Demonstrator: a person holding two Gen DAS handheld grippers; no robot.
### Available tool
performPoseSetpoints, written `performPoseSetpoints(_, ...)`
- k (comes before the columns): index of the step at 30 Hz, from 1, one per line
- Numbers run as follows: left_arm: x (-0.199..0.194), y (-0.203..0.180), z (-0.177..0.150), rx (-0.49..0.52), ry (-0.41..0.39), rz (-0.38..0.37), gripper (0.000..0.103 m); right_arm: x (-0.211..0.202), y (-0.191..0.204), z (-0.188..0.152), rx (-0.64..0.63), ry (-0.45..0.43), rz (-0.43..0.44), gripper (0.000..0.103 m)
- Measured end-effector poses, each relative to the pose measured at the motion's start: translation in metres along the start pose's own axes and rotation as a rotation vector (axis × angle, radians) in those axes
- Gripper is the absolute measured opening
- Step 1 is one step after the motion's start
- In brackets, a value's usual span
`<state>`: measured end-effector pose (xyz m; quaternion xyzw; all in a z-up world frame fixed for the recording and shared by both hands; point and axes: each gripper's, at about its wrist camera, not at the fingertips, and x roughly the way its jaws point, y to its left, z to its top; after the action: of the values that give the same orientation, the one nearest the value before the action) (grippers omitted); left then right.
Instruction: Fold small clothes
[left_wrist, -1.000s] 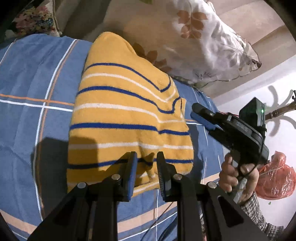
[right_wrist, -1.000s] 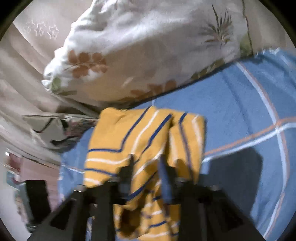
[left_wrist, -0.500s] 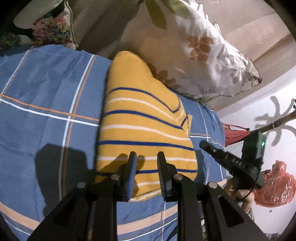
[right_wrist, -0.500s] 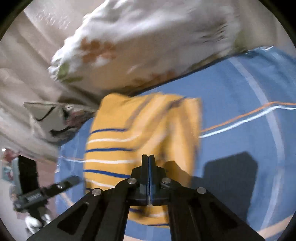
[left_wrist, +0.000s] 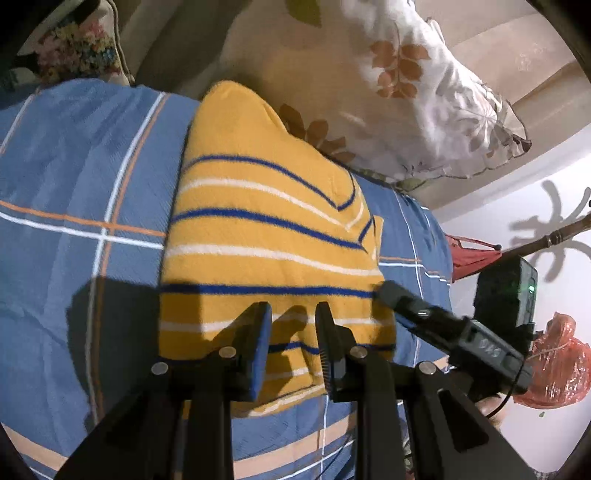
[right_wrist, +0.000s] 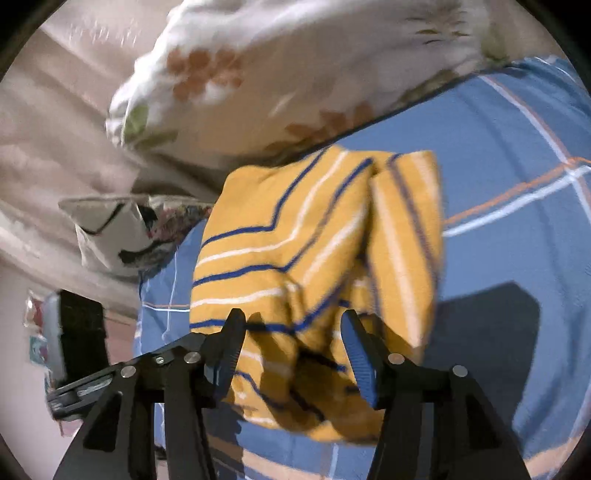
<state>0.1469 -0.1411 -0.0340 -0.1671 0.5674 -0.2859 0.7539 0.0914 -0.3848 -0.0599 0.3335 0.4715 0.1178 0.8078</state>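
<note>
A yellow garment (left_wrist: 266, 236) with blue and white stripes lies folded on the blue plaid bedsheet (left_wrist: 74, 192). My left gripper (left_wrist: 293, 332) hovers over its near edge, jaws a narrow gap apart with nothing pinched between them. In the left wrist view my right gripper (left_wrist: 388, 291) reaches in from the right, its tip at the garment's right edge. In the blurred right wrist view the right gripper (right_wrist: 291, 343) is opening wide, and the garment (right_wrist: 280, 229), rumpled at this side, lies below and between its fingers (right_wrist: 356, 343) without being pressed.
A white pillow (left_wrist: 424, 103) with brown leaves lies along the far edge of the bed, and a flowered cushion (left_wrist: 74, 51) sits at the far left. A red plastic bag (left_wrist: 557, 362) lies beside the bed at the right, against a white wall.
The right gripper snapped fully shut half a second ago and now stands wide open. It has moved in against the garment's right edge. The left gripper has hardly moved.
</note>
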Motion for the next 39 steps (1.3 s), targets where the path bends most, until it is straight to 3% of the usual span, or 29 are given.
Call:
performPoseSetpoints(1,-0.002,0.001,0.001,0.001,-0.006,0.005,0.023,0.014,0.004,0.002,-0.008,0.024,-0.012,0.027)
performPoseSetpoints(2,-0.003,0.002,0.003,0.001,-0.008,0.009,0.023,0.024,0.004,0.002,0.005,0.052,-0.016,0.017)
performPoseSetpoints(5,-0.011,0.007,0.006,-0.006,-0.026,0.021,0.023,0.023,0.003,0.002,0.017,0.048,-0.014,0.015)
performPoseSetpoints(9,-0.019,0.023,0.011,-0.028,-0.044,0.024,0.028,-0.019,-0.001,-0.011,-0.070,-0.003,-0.124,0.014)
performPoseSetpoints(12,-0.012,0.035,0.015,-0.060,-0.031,-0.003,0.030,-0.017,-0.031,-0.021,-0.012,0.037,-0.195,0.014)
performPoseSetpoints(15,0.006,0.030,0.022,-0.023,0.003,-0.014,0.038,-0.001,-0.041,-0.023,0.022,0.062,-0.183,0.021)
performPoseSetpoints(17,0.018,0.027,0.029,0.009,0.011,-0.017,0.054,-0.002,-0.038,-0.018,0.028,0.044,-0.173,0.026)
performPoseSetpoints(20,0.029,0.033,0.043,0.005,0.011,-0.011,0.057,-0.017,-0.038,-0.016,0.038,-0.003,-0.134,0.035)
performPoseSetpoints(22,0.031,0.038,0.048,-0.011,0.006,-0.035,0.061,-0.031,-0.036,-0.013,0.033,-0.067,-0.146,0.063)
performPoseSetpoints(24,0.035,0.043,0.049,-0.009,0.008,-0.057,0.067,-0.038,-0.035,-0.005,0.019,-0.115,-0.168,0.073)
performPoseSetpoints(28,0.064,0.045,0.045,-0.040,0.106,-0.150,0.085,-0.010,-0.044,0.017,0.025,-0.074,-0.168,0.073)
performPoseSetpoints(30,0.074,0.038,0.039,-0.035,0.128,-0.154,0.087,0.007,-0.052,0.022,0.044,-0.039,-0.181,0.073)
performPoseSetpoints(31,0.075,0.031,0.038,0.000,0.127,-0.132,0.087,0.016,-0.055,0.023,0.064,-0.028,-0.164,0.073)
performPoseSetpoints(32,0.075,0.027,0.037,0.008,0.139,-0.112,0.077,0.022,-0.057,0.023,0.081,-0.022,-0.143,0.072)
performPoseSetpoints(33,0.072,0.027,0.037,-0.005,0.138,-0.105,0.071,0.023,-0.055,0.023,0.087,-0.033,-0.125,0.050)
performPoseSetpoints(34,0.067,0.029,0.038,-0.021,0.136,-0.121,0.056,0.028,-0.051,0.025,0.098,-0.006,-0.072,0.036)
performPoseSetpoints(35,0.059,0.030,0.040,-0.036,0.129,-0.134,0.045,0.029,-0.043,0.026,0.100,0.002,-0.041,0.035)
performPoseSetpoints(39,0.020,0.025,0.053,-0.021,0.059,-0.099,0.043,0.016,0.003,0.035,-0.007,-0.035,0.026,0.021)
